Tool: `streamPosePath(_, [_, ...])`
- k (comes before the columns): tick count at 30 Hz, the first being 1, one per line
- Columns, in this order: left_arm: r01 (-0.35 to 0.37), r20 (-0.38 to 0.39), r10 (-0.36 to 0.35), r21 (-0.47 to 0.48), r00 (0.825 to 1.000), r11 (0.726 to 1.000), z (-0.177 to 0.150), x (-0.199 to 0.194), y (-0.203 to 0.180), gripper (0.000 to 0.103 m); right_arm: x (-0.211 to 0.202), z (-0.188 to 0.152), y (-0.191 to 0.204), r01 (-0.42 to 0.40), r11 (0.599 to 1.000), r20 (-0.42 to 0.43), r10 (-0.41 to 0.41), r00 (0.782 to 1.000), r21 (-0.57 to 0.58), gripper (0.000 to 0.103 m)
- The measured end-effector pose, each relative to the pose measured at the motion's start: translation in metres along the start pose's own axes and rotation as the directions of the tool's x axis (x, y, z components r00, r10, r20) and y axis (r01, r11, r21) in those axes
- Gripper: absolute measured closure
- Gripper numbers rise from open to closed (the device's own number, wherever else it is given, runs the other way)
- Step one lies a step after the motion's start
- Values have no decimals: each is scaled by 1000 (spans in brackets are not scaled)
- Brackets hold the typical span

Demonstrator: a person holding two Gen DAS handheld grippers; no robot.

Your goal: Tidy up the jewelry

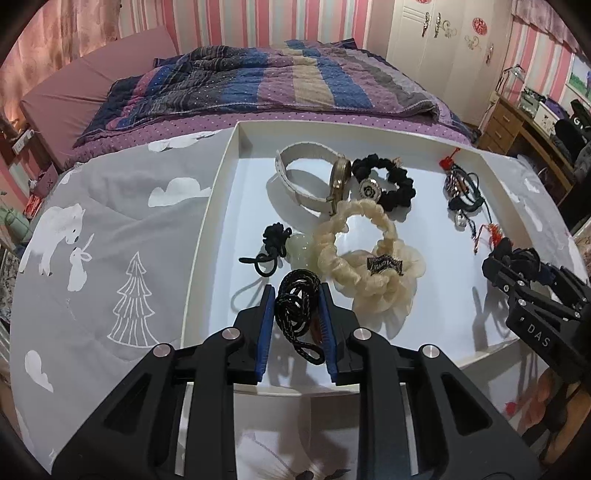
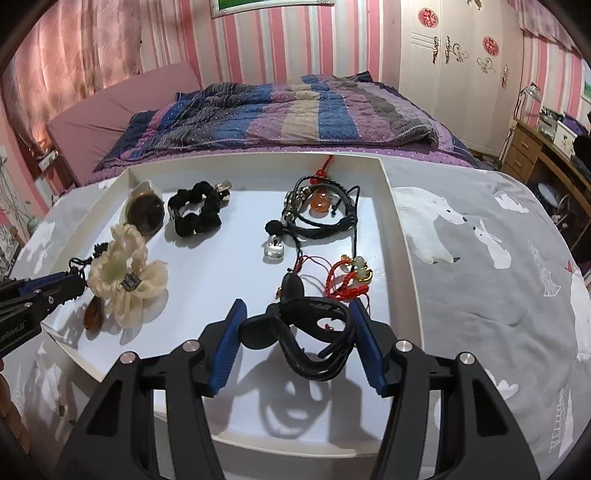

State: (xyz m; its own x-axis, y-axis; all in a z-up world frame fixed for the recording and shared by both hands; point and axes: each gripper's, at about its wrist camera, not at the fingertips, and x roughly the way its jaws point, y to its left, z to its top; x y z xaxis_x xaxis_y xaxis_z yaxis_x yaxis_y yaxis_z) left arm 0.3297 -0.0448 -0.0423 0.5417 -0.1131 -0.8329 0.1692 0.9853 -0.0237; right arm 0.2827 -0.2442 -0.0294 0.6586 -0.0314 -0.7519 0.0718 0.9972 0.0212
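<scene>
Left wrist: cream scrunchie (image 1: 369,258) lies just beyond held black cord (image 1: 295,310).

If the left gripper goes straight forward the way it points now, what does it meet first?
Probably the white tray floor just ahead. The left gripper points steeply down, shut on a black cord necklace. Slightly right of that line lies the cream scrunchie, so it might brush it; the depth is unclear.

Pink-striped walls (image 1: 236,22), quilted bed (image 1: 258,81), perhaps a wardrobe (image 1: 443,40).
</scene>
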Motion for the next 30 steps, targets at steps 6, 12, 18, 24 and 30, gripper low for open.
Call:
streamPosePath(6, [-27,-3,27,12,1000,1000,-1,5,-4,75,7,-2,7,25,999,-16,-26,1000,-38,45])
streamPosePath(12, [-26,-14,26,-1,1000,1000,0,4,-2,72,13,-2,6,27,999,-45,-29,999,-32,42])
streamPosePath(18, [-32,13,33,-20,999,999,5,-11,1,45,16,-1,6,36,999,-60,-38,997,-37,34])
streamPosePath(24, [-51,43,52,-38,998,998,4,-33,10,23,13,2,8,29,999,-87,-32,996,-46,31])
streamPosePath(30, [-76,52,80,-75,995,994,-7,-52,29,6,-4,5,8,31,999,-75,-34,997,-33,30])
